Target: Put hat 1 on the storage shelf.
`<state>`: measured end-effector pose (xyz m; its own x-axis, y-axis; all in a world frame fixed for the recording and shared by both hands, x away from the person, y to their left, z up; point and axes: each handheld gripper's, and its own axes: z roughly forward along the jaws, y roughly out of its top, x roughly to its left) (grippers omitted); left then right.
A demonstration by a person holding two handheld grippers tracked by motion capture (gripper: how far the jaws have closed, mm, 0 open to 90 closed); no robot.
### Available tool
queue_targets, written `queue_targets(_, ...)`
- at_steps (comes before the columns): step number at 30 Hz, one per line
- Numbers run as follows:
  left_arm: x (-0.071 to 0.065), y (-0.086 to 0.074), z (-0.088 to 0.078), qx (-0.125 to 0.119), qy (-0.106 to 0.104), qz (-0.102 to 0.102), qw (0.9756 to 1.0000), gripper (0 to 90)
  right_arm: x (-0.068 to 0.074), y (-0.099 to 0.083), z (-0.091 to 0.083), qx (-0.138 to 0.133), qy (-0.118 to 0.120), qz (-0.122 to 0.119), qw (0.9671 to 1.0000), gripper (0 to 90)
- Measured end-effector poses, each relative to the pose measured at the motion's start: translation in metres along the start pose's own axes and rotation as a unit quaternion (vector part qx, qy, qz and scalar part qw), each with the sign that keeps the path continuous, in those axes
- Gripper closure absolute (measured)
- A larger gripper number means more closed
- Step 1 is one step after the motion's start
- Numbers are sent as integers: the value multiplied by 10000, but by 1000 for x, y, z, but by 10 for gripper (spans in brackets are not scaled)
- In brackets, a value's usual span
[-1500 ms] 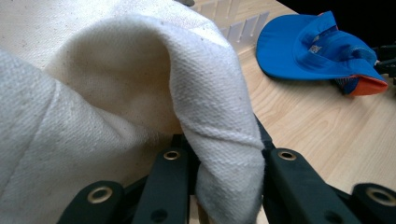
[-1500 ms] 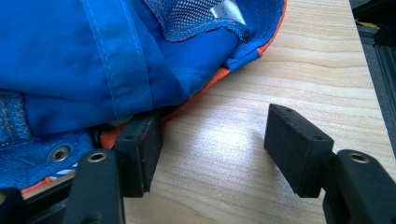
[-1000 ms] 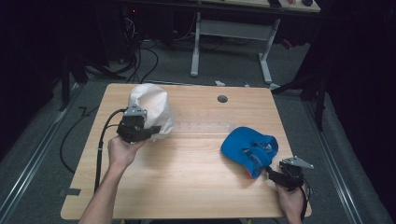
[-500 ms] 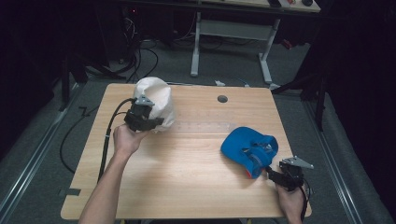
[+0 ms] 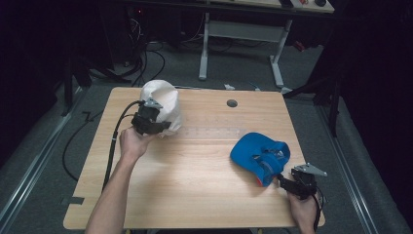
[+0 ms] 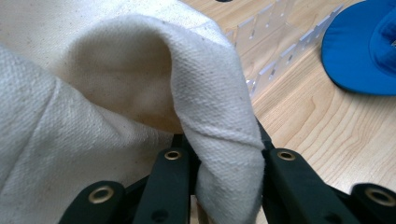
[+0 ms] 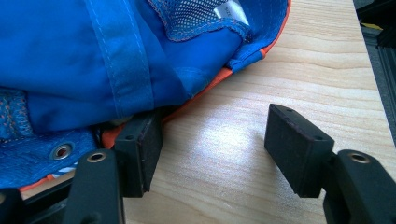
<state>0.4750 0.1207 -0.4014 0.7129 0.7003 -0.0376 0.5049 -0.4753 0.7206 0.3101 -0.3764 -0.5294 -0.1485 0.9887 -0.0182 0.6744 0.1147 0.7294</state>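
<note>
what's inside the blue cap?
The blue cap lies open side up: blue mesh lining, a white label and orange edging show inside. The table under it is covered.

I work at a pale wooden table [image 5: 195, 180] with a visible grain and a small round grommet hole [image 5: 232, 103] near its far edge. Around the table I see grey carpeted floor [image 5: 243, 68], dim under light that falls mostly on the tabletop. Beyond the table's far edge stands a desk frame with white metal legs [image 5: 203, 53]. Left of the table's far corner, black cables [image 5: 146, 58] lie looped on the carpet. Along the table's left side a pale strip [image 5: 34, 161] runs across the floor, and another runs along its right side. Farther from the table, the room sinks into darkness.
</note>
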Motion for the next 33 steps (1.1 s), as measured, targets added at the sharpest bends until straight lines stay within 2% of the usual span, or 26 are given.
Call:
queue_targets(3, 1, -1, 1, 95, 52, 49, 9999, 770, 0, 0, 0, -1, -3, -1, 10000, 372)
queue_targets(11, 1, 0, 3, 81, -2, 15, 10000, 770, 0, 0, 0, 1, -3, 2, 10000, 372)
queue_targets(16, -1, 0, 5, 58, 52, 179, 9998, 770, 0, 0, 0, 0, -5, 2, 10000, 372)
queue_targets(23, 2, -1, 7, 6, -22, 142, 9999, 771, 0, 0, 0, 0, -3, 1, 10000, 372)
queue_targets(26, 0, -2, 11, 125, -31, 315, 9994, 773, 0, 0, 0, 0, -3, -1, 10000, 372)
queue_targets(33, 10, -4, 12, 113, -212, 31, 9997, 775, 0, 0, 0, 3, -3, 4, 10000, 372)
